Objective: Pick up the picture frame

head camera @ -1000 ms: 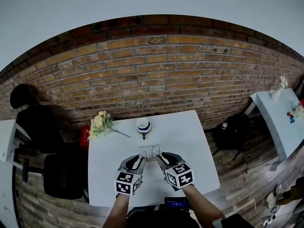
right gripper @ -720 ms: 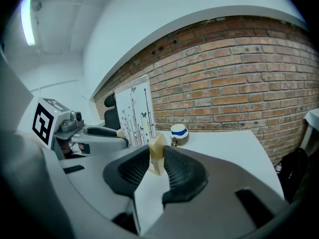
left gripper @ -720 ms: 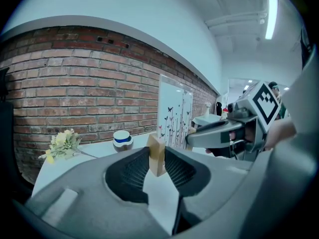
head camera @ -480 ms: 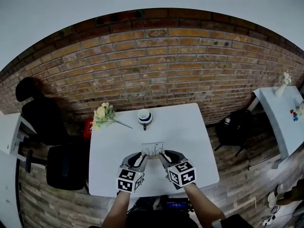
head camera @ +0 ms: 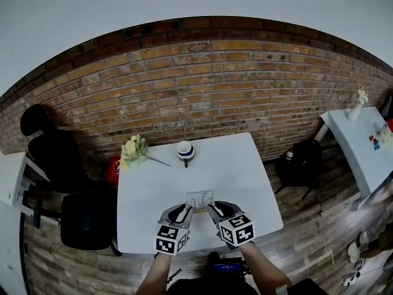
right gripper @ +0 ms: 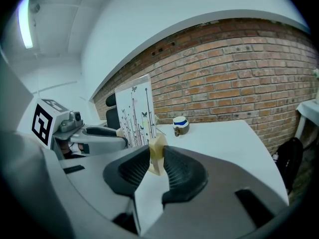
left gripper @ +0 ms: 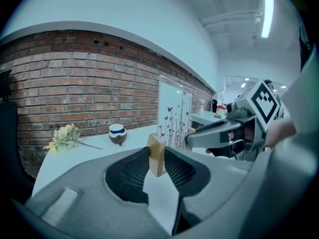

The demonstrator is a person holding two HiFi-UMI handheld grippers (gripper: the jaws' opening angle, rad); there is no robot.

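The picture frame [head camera: 200,200] is a white panel printed with stems and butterflies, on pale wooden feet. It stands upright over the near part of the white table [head camera: 245,171]. My left gripper [head camera: 183,211] is shut on its left wooden foot [left gripper: 156,154], and my right gripper [head camera: 215,211] is shut on its right wooden foot [right gripper: 156,156]. In the left gripper view the panel [left gripper: 174,117] rises just right of my left gripper [left gripper: 157,158], with the right gripper [left gripper: 224,132] beyond it. In the right gripper view the panel [right gripper: 135,114] stands left of my right gripper [right gripper: 157,159].
A blue-banded cup [head camera: 185,150] and a bunch of pale flowers [head camera: 134,149] lie at the table's far side, near the brick wall [head camera: 202,85]. Black chairs [head camera: 86,217] stand left of the table, a black bag [head camera: 299,161] to its right, and a second white table [head camera: 359,146] at far right.
Both grippers have drawn the picture frame back from the middle of the table toward its near edge, still gripping it on both sides.
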